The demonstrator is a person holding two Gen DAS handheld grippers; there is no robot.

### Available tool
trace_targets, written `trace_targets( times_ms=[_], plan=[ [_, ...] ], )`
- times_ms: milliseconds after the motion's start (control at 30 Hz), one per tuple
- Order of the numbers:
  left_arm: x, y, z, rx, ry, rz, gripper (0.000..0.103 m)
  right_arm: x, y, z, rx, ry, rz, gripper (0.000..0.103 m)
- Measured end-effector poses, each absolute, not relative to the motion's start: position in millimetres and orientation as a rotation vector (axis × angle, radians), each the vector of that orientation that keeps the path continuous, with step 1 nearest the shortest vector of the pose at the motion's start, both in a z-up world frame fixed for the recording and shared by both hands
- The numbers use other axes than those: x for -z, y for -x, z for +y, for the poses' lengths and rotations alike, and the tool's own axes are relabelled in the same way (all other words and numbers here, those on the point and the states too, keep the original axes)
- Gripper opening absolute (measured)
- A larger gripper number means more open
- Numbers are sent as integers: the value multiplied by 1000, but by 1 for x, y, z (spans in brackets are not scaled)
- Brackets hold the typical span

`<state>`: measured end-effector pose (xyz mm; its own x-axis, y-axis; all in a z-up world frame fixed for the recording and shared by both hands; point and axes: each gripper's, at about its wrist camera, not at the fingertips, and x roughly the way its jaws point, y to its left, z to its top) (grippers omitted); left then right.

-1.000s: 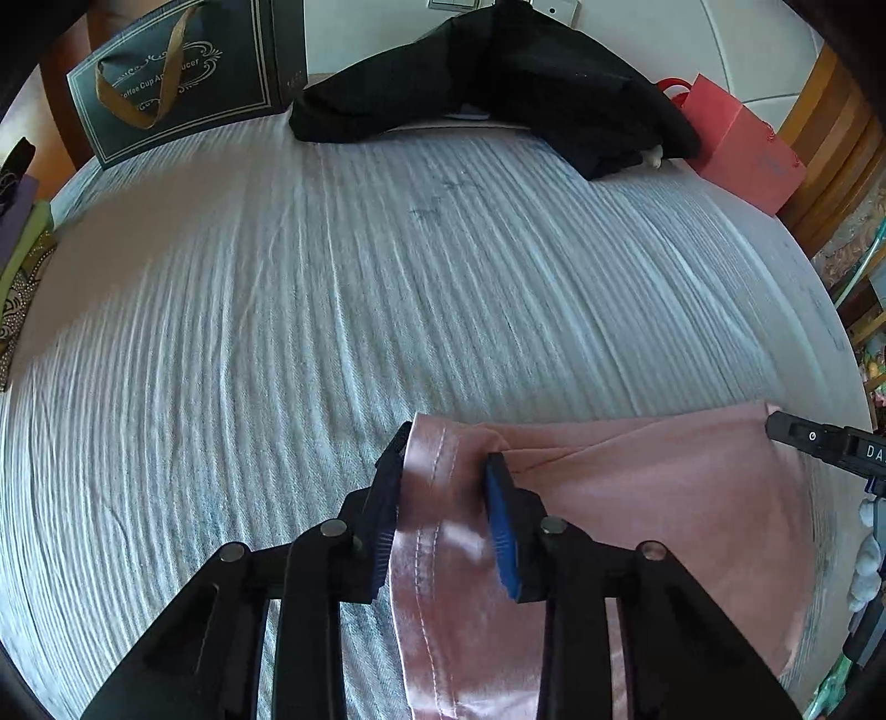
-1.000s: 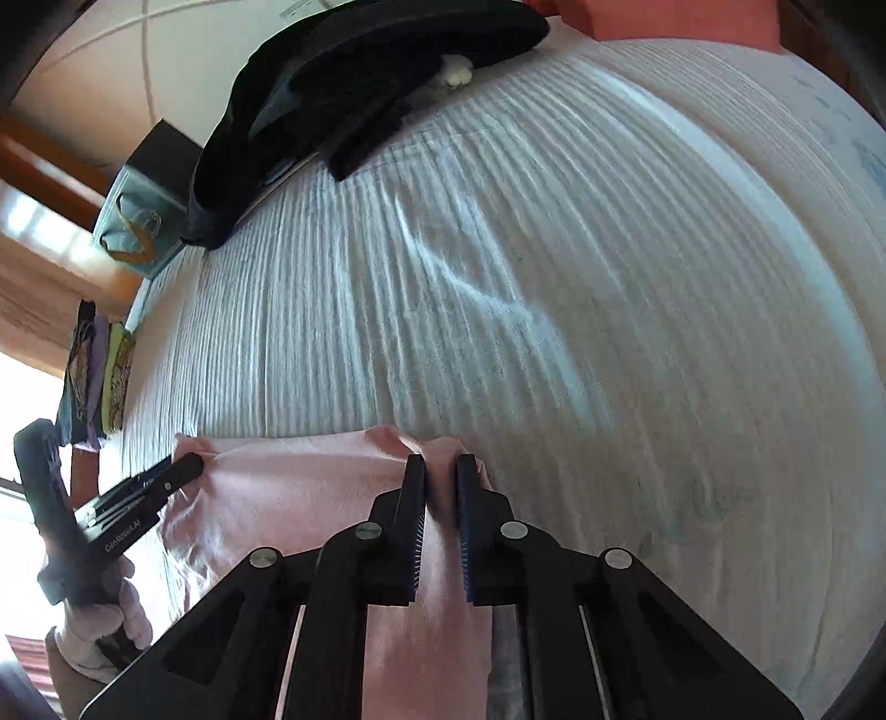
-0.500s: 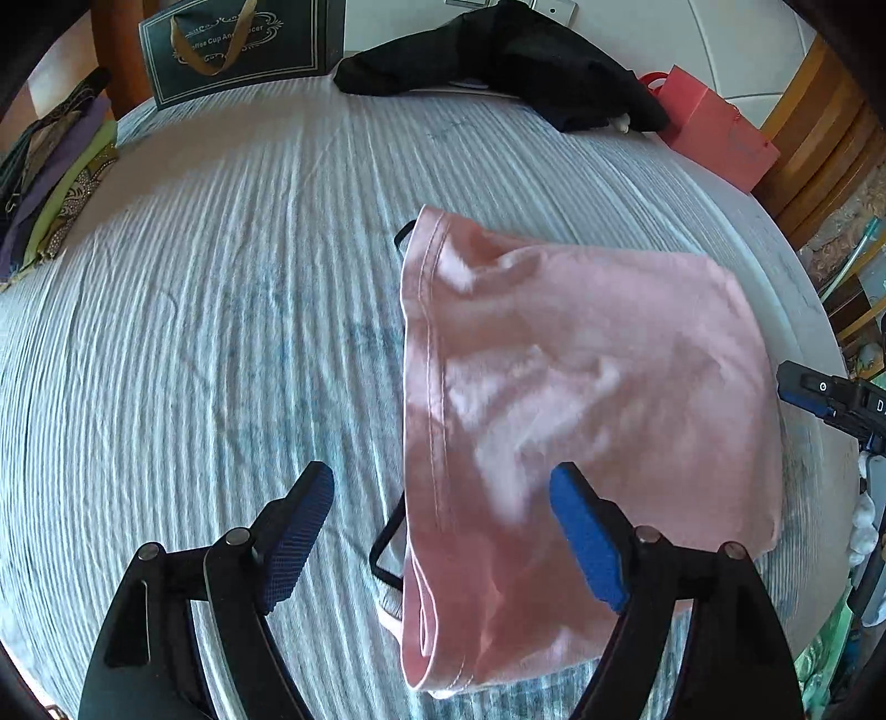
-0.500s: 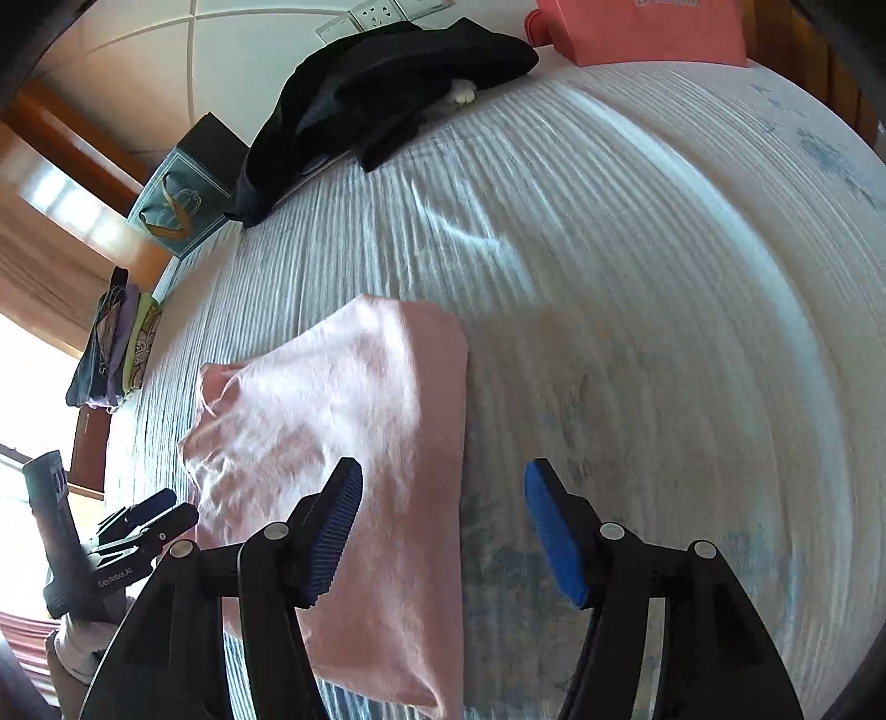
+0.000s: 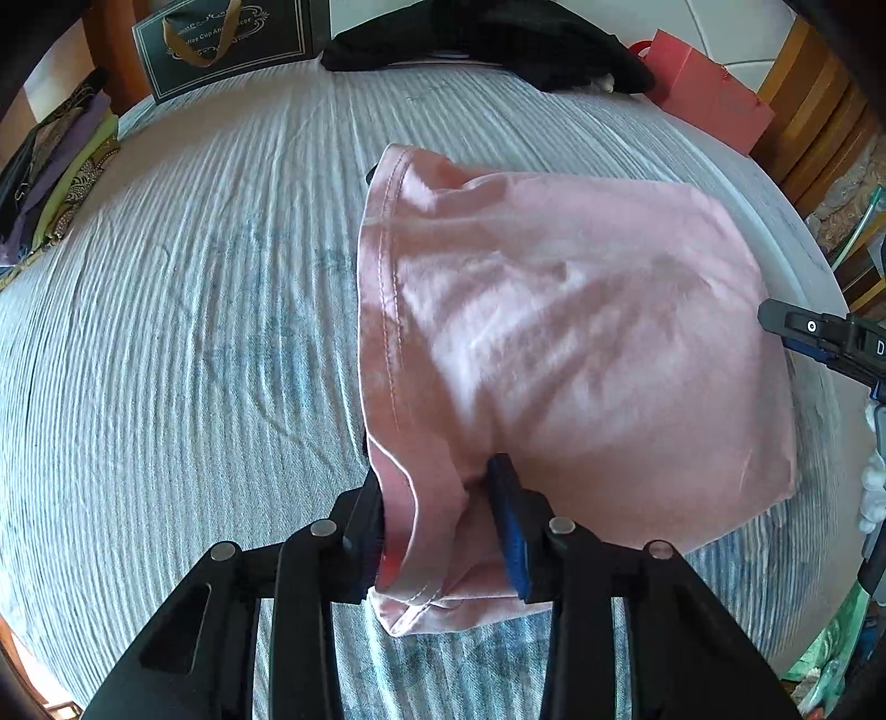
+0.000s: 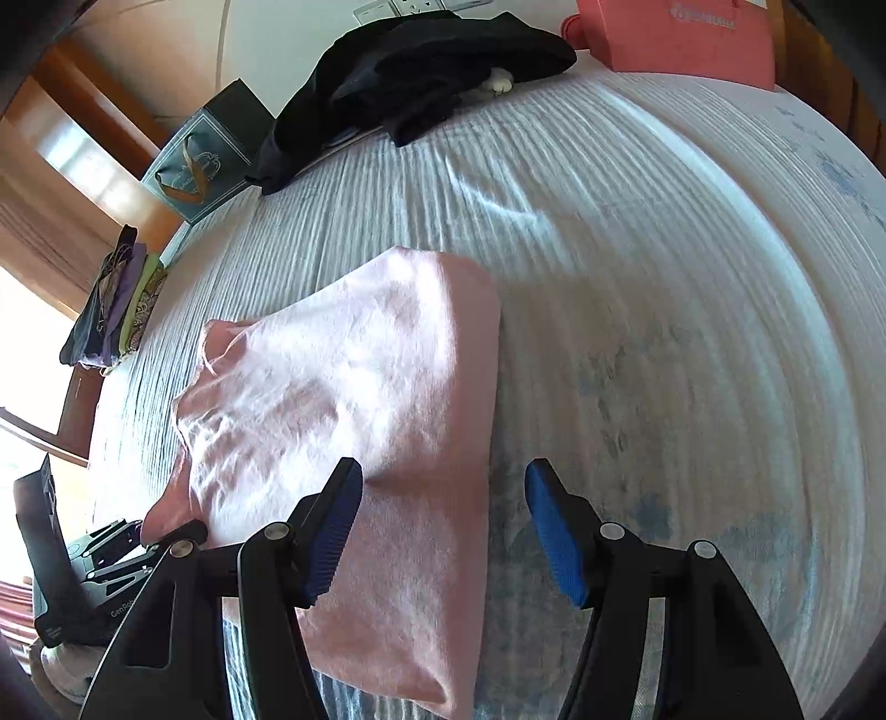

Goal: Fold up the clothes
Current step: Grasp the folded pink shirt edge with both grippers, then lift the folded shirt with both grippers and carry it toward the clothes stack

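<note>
One pink garment (image 5: 554, 343), folded, on one bed with striped bedspread (image 5: 183, 332). Two grippers: left gripper (image 5: 437, 515), right gripper (image 6: 443, 520). One heap of black clothing (image 6: 421, 66) at far edge. Two gift bags: one dark gift bag (image 5: 221, 44), one red gift bag (image 5: 703, 94). One stack of folded fabrics (image 5: 50, 166) at bed edge.

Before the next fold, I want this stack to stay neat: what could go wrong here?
The left tool has just been closing on the near hemmed corner of the pink shirt; pulling from one corner could drag the folded layers apart. The right tool is open over the shirt's right edge and may catch the striped sheet too.
</note>
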<state>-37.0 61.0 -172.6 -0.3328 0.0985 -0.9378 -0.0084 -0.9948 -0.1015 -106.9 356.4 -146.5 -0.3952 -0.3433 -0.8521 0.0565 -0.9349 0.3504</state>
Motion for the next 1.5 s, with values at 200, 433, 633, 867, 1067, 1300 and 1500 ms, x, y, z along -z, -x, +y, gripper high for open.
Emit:
trace_targets(
  times_ms=[200, 433, 633, 867, 1067, 1300, 1500],
  plan=[
    [173, 36, 62, -2497, 1765, -111, 35, 148, 124, 354, 2430, -1567, -345, 61],
    [174, 37, 62, -2487, 1763, -113, 35, 158, 146, 345, 2421, -1582, -297, 61],
    [174, 36, 66, -2443, 1779, -96, 19, 159, 151, 326, 2382, -1604, -148, 28],
    [175, 43, 64, -2401, 1756, -163, 28, 161, 151, 329, 2380, -1571, -154, 32],
    [176, 44, 72, -2438, 1729, -100, 27, 160, 156, 320, 2359, -1609, -75, 32],
    [176, 47, 68, -2458, 1715, -158, 8, 159, 146, 314, 2404, -1592, -34, 14],
    [157, 48, 67, -2490, 1603, -162, 7, 133, 131, 312, 2463, -1472, 10, 9]
  ],
)
